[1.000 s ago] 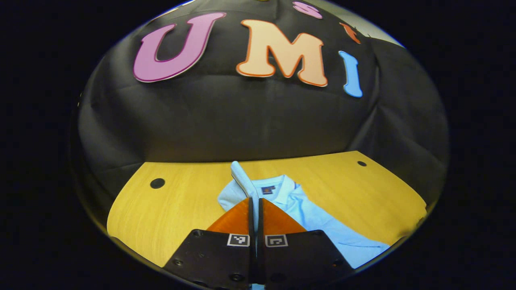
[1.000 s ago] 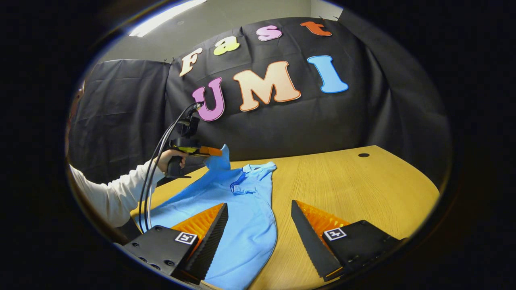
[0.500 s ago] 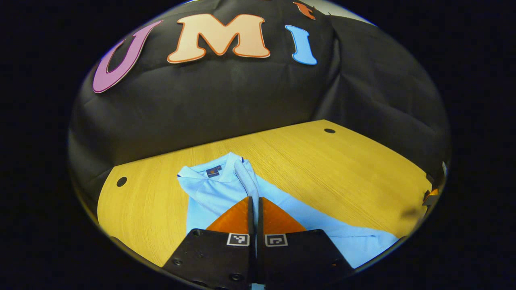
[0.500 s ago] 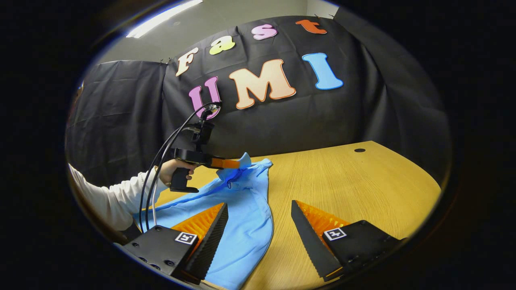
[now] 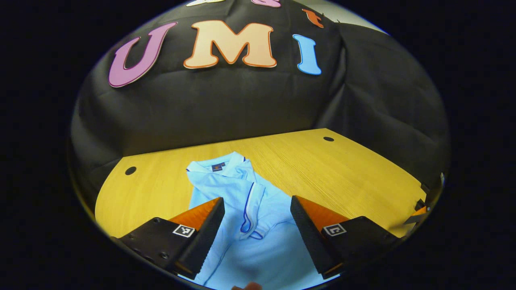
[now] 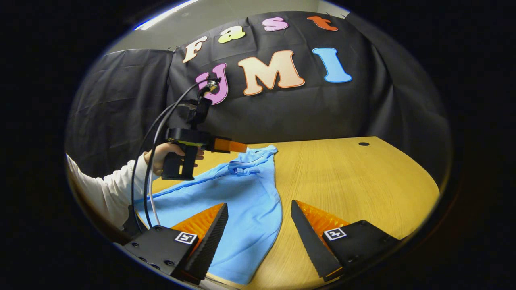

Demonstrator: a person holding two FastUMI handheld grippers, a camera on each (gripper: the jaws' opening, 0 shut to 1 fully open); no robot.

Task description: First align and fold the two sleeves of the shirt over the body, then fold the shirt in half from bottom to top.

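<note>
On the counter point(image 5: 346, 165) the shirt point(image 5: 238, 201) lies with a sleeve laid over its body, both claws, left claw point(image 5: 254, 225) and right claw point(image 6: 258, 229), spread wide and empty, probably freeing them for the other sleeve.

Parted jaws above shirt point(image 5: 242, 193)

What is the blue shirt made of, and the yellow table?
The polo shirt looks like soft, matte knit cloth: it drapes and creases. The table looks like light wood or wood-look laminate, smooth with fine straight grain lines; which one is unclear.
</note>
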